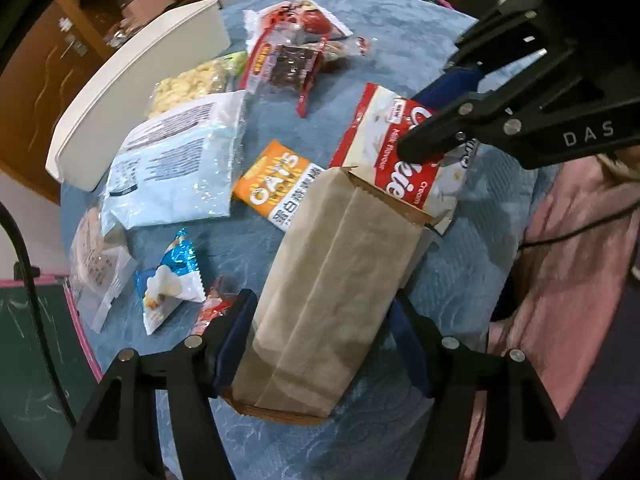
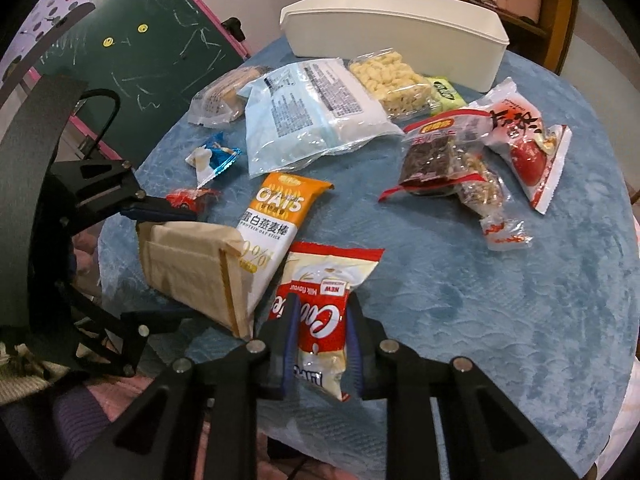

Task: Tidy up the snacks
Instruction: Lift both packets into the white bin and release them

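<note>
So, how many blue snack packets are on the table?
2. A large pale blue packet lies before the white box; a small shiny blue one lies near it. More could be hidden beneath other packets.

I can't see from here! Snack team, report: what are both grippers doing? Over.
Right gripper shut on cookie packet. Left gripper astride brown paper bag, pinch unclear. White bin waits beyond loose snacks; oat bar touches the bag.

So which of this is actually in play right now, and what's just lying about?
In play:
- right claw, shut on red-and-white cookie packet
- left claw, around brown paper bag
- white plastic bin

Lying about:
- orange oat bar
- pale blue pouch
- green chalkboard
</note>
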The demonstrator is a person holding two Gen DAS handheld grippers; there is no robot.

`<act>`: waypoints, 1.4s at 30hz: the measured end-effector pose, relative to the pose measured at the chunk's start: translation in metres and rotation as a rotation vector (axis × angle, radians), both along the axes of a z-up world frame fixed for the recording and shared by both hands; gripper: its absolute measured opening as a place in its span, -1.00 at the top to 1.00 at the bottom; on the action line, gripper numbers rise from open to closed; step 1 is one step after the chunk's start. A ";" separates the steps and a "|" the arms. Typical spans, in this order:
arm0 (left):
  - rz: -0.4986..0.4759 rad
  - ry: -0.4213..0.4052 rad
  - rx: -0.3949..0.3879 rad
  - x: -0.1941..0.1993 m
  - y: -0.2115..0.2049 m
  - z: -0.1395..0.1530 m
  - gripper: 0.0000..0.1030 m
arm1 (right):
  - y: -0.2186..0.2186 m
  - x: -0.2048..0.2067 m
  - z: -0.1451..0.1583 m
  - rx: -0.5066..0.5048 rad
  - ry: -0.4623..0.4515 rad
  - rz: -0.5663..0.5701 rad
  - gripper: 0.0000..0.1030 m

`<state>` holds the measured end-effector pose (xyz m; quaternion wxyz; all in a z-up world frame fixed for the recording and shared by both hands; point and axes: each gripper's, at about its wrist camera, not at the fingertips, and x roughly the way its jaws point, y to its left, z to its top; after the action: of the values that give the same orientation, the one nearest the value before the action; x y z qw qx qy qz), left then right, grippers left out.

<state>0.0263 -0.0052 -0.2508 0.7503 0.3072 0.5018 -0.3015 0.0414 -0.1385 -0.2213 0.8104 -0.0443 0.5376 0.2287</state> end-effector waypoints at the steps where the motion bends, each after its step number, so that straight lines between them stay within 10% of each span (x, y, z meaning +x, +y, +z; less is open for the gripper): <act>1: 0.013 -0.002 -0.003 0.001 0.001 0.001 -0.27 | -0.001 0.001 0.000 0.001 -0.001 -0.007 0.59; 22: 0.250 -0.035 -0.156 0.019 0.017 0.055 -0.27 | -0.019 0.006 0.041 0.015 -0.097 -0.064 0.69; 42: 0.422 -0.185 -0.239 0.105 0.035 0.149 -0.27 | -0.030 0.052 0.151 0.031 -0.332 -0.061 0.69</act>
<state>0.1314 0.0298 -0.1020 0.8704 0.1311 0.4446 -0.1661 0.0937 -0.1687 -0.0700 0.8953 -0.0529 0.3937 0.2018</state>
